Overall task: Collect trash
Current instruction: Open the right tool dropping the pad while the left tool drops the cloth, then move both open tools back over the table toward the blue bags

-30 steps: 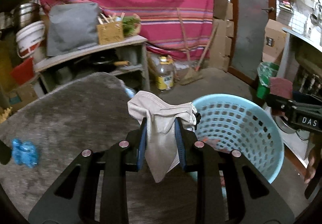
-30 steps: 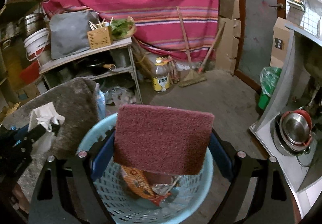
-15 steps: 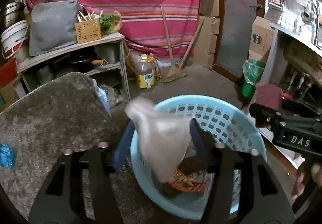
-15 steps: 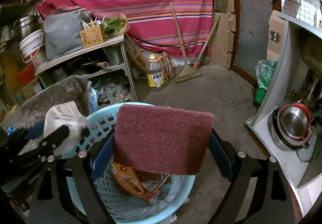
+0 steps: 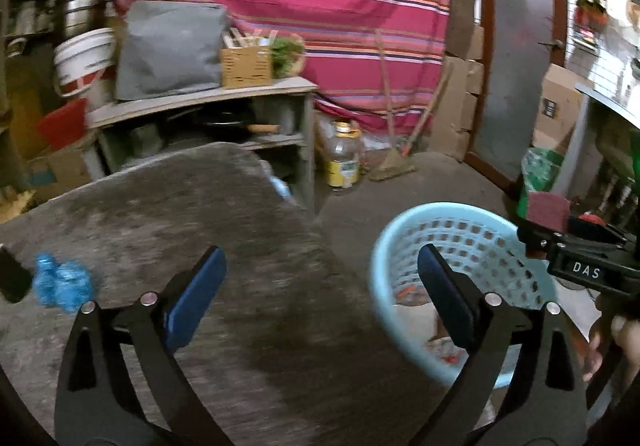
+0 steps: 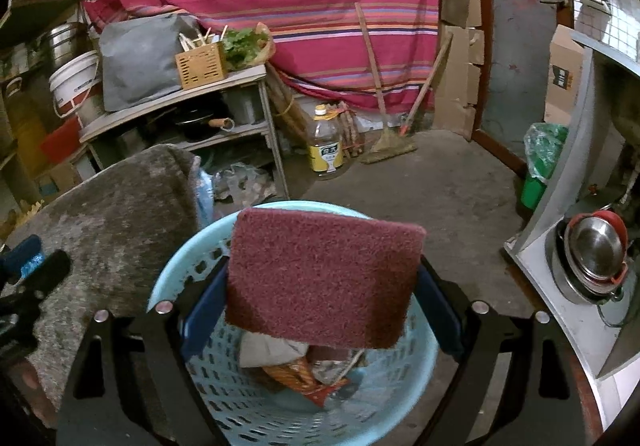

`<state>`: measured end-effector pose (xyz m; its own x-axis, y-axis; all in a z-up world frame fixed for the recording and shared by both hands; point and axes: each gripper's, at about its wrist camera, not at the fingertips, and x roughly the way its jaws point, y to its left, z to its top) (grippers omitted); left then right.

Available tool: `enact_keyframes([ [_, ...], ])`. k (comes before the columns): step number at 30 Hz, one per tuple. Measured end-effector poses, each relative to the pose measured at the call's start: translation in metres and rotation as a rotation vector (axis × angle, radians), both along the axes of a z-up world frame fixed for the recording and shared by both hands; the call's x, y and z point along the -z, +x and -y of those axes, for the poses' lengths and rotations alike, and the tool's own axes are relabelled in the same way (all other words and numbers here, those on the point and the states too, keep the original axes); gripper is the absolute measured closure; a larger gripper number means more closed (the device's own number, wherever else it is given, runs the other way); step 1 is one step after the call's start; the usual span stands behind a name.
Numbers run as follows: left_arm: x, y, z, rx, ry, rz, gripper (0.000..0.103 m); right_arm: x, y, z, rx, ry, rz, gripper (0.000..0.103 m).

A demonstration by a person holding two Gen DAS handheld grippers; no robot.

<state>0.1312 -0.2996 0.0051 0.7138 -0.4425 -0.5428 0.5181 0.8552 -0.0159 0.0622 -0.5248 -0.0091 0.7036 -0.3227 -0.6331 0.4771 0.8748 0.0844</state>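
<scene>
Left gripper (image 5: 320, 288): jaws opening wide, nothing between them, over grey table (image 5: 224, 213).
Right gripper (image 6: 320, 298): clamped on maroon scouring pad (image 6: 320, 278), above blue basket (image 6: 416, 374).
Pad handling: light, springy, rough; edge grip looks secure.
Basket contents: pale cloth (image 6: 268, 350), wrappers.
Remaining trash: blue crumpled plastic (image 5: 60, 284) on the table; likely light, crushable, pinch mid-bunch.

We can't see most of the basket (image 6: 420, 358) trash, since the maroon scouring pad (image 6: 320, 278) covers it.
</scene>
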Motion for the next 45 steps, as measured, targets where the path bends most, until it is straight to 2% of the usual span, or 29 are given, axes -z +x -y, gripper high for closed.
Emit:
enact_keyframes([
  [5,-0.011,0.003,-0.055,-0.092,-0.008,0.018,0.007,0.008,0.017,-0.015,-0.003,-0.016,-0.029,0.015],
  [8,-0.017,0.002,-0.088,-0.133,-0.003,0.044,0.006,0.016,0.028,-0.020,0.037,-0.056,-0.082,0.005],
  [10,-0.020,0.006,-0.109,-0.160,0.001,0.056,0.006,0.017,0.032,-0.023,0.041,-0.046,-0.094,0.005],
  [13,-0.023,0.012,-0.134,-0.191,0.008,0.064,0.006,0.015,0.038,-0.033,0.037,-0.032,-0.087,0.005],
  [18,-0.028,0.022,-0.169,-0.232,0.040,0.089,0.006,0.010,0.049,-0.055,0.048,-0.068,-0.097,0.005],
  [21,-0.028,0.026,-0.194,-0.272,0.044,0.108,0.006,-0.002,0.054,-0.073,0.027,-0.076,-0.054,0.005],
  [26,-0.021,0.037,-0.232,-0.328,0.022,0.083,0.006,-0.021,0.064,-0.124,-0.063,-0.110,0.055,0.005],
  [29,-0.015,0.047,-0.260,-0.368,0.007,0.058,0.006,-0.023,0.074,-0.155,-0.119,-0.129,0.078,0.005],
  [35,-0.005,0.064,-0.311,-0.456,-0.019,0.033,0.006,-0.016,0.105,-0.216,-0.234,-0.148,0.050,0.005],
  [39,0.007,0.081,-0.349,-0.529,-0.051,-0.018,0.006,-0.009,0.122,-0.251,-0.304,-0.150,0.023,0.005],
  [45,0.018,0.093,-0.384,-0.588,-0.048,-0.032,0.006,0.003,0.150,-0.292,-0.379,-0.161,-0.024,0.005],
])
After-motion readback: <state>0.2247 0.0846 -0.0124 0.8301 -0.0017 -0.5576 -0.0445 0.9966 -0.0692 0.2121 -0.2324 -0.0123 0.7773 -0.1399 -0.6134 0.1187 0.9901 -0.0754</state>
